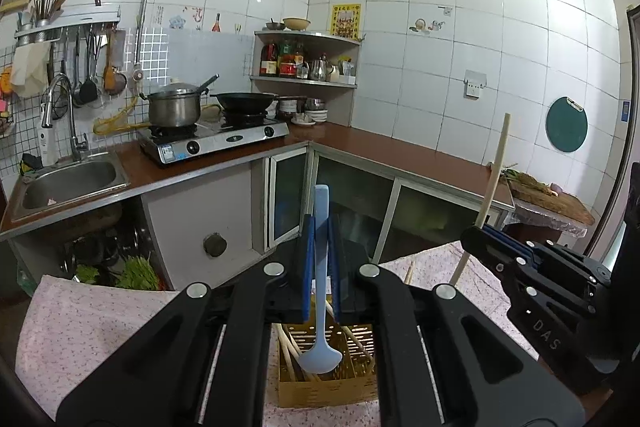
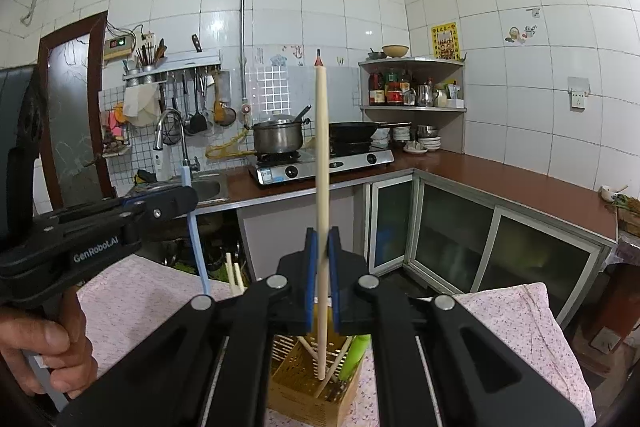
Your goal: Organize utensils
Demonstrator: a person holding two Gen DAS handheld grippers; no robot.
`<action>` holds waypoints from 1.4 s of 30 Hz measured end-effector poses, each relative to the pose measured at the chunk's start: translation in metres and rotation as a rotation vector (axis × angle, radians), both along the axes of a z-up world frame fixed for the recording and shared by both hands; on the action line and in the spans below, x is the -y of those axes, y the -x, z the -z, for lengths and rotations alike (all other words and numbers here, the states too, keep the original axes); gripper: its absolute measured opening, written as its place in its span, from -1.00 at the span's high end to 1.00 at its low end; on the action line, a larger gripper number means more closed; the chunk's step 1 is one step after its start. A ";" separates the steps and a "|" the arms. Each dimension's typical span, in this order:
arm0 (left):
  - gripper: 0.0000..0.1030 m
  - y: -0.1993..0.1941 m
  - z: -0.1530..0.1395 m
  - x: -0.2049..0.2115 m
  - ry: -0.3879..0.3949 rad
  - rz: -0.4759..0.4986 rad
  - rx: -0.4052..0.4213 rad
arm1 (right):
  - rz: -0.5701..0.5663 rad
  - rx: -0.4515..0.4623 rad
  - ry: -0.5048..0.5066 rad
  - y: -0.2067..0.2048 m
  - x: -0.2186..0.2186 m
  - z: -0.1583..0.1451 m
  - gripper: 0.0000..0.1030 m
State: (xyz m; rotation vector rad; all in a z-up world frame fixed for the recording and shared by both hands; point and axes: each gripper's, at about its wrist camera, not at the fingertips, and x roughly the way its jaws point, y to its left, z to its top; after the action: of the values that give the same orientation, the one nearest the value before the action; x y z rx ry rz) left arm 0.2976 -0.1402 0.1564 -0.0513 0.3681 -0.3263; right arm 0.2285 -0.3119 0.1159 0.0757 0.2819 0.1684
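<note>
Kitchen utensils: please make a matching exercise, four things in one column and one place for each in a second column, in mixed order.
Things
1. light blue spoon
2. single chopstick
3. steel pot
4. round green board

Places
A. on the gas stove
B. on the tiled wall
C. clamped in the right gripper
D. clamped in the left gripper

Pairs: 1-D, 2-C, 3-A, 4-B

Pale-blue spoon [image 1: 321, 259] — cream chopstick [image 2: 321, 187] — yellow slatted holder [image 1: 326, 377], pink floral cloth [image 1: 100, 323].
</note>
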 end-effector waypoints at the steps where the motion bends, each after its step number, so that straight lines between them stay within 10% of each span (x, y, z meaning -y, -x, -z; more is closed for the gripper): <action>1: 0.89 -0.001 0.002 0.000 0.001 0.000 -0.002 | 0.000 -0.001 0.001 -0.003 -0.001 0.001 0.88; 11: 0.88 -0.026 0.034 0.004 -0.002 0.028 -0.094 | 0.000 -0.074 -0.004 -0.029 -0.005 0.022 0.85; 25: 0.23 -0.002 0.031 -0.018 0.018 -0.036 -0.052 | 0.040 -0.042 0.001 -0.002 0.004 0.012 0.83; 28: -0.02 0.017 0.034 -0.026 0.007 -0.071 -0.021 | 0.067 -0.032 -0.010 0.017 0.011 0.011 -0.05; 42: -0.90 0.160 0.118 -0.078 -0.118 -0.285 0.011 | 0.105 -0.122 -0.003 0.154 0.019 0.107 -0.33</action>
State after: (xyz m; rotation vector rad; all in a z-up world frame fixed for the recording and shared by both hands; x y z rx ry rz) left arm 0.1372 -0.0617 0.0387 0.0137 0.3636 -0.0226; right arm 0.0748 -0.3312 0.0085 0.1039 0.3989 0.0594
